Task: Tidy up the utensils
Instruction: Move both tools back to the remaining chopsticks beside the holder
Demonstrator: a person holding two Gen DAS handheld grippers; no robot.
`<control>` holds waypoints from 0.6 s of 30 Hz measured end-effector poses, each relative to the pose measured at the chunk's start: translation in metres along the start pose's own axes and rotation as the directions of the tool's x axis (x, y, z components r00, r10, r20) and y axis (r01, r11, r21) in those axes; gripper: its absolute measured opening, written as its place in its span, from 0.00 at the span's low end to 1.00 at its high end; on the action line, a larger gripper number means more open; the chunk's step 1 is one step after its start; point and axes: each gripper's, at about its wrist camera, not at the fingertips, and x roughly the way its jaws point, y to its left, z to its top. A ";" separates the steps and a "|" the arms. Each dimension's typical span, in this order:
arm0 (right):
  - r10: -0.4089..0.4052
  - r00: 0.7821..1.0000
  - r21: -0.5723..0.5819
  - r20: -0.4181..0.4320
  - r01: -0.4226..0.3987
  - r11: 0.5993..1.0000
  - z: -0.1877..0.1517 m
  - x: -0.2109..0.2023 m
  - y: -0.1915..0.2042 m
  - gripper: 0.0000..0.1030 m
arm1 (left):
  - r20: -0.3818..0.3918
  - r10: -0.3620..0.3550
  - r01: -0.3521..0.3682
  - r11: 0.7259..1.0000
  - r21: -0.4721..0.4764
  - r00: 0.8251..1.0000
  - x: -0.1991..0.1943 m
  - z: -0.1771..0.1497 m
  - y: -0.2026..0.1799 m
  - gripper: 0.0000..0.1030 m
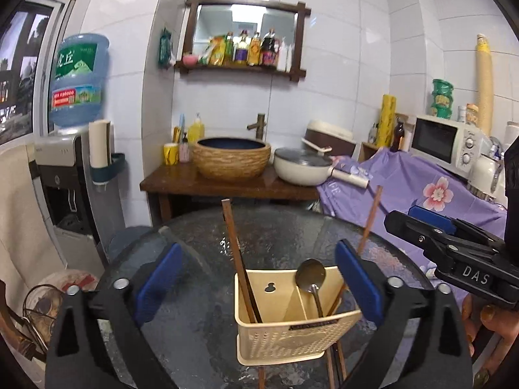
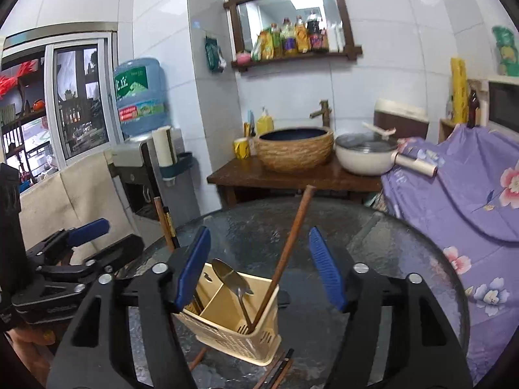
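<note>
Over at nine o'clock in the left wrist view, the water dispenser (image 1: pixel 65 175) stands by the wall with its blue bottle (image 1: pixel 79 79) on top. Ahead sits the dark glass table (image 1: pixel 201 308), and the left gripper (image 1: pixel 262 282) hovers over it with jaws spread wide, nothing between the blue pads (image 1: pixel 159 280). Dead centre, just toward five o'clock, is the cream utensil holder (image 1: pixel 292 334) standing on the glass. Dark chopsticks (image 1: pixel 238 259) lean out of its left compartment toward eleven o'clock; a metal spoon (image 1: pixel 310 275) stands in the middle section, bowl up. A reddish chopstick (image 1: pixel 369 220) leans from the right side toward one o'clock. More chopsticks (image 1: pixel 334 369) lie flat on the glass beneath the holder at six o'clock. At three o'clock the right gripper (image 1: pixel 418 223) comes in, a hand (image 1: pixel 486 321) below it.

From the right wrist view, that right gripper's jaws stand apart, the reddish chopstick rising between the pads (image 2: pixel 324 272), touching neither. The purple floral cloth (image 2: pixel 460 201) drapes at three o'clock.
</note>
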 end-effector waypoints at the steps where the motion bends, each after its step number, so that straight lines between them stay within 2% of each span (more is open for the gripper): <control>1: -0.006 1.000 -0.017 0.015 0.006 1.000 -0.004 -0.007 0.002 0.68 | 0.023 -0.008 0.008 1.000 0.001 1.000 -0.008 -0.004 -0.002 0.93; 2: -0.011 1.000 -0.037 0.027 0.012 0.999 -0.010 -0.016 0.005 0.77 | 0.037 -0.006 0.006 1.000 0.003 0.999 -0.014 -0.008 -0.003 0.93; 4: -0.005 0.999 -0.047 0.041 0.007 0.999 -0.020 -0.029 0.007 0.83 | 0.061 0.004 -0.004 1.000 0.003 0.998 -0.025 -0.019 -0.005 0.93; 6: 0.009 1.000 -0.064 0.025 -0.008 0.998 -0.037 -0.039 0.009 0.85 | 0.075 -0.019 0.020 1.000 -0.019 0.997 -0.034 -0.031 -0.004 0.93; 9: -0.004 1.000 -0.079 -0.030 0.002 0.997 -0.061 -0.042 0.008 0.89 | 0.097 -0.058 0.071 0.988 -0.137 0.994 -0.049 -0.058 0.008 0.93; 11: -0.014 0.997 -0.080 -0.072 0.008 0.997 -0.080 -0.039 0.006 0.93 | 0.120 -0.035 0.058 0.979 -0.194 0.992 -0.056 -0.071 0.015 0.93; 12: -0.043 0.993 -0.087 -0.107 0.034 0.996 -0.092 -0.035 0.004 0.94 | 0.116 -0.022 0.046 0.976 -0.213 0.993 -0.058 -0.077 0.018 0.93; 15: -0.084 0.970 -0.082 -0.227 0.067 0.994 -0.125 -0.020 -0.003 0.94 | 0.016 -0.026 0.029 0.981 -0.193 1.000 -0.052 -0.094 0.022 0.93; 18: -0.097 0.940 -0.064 -0.326 0.080 0.995 -0.150 -0.005 -0.007 0.94 | -0.049 0.075 -0.079 0.994 -0.078 0.996 -0.040 -0.111 0.018 0.93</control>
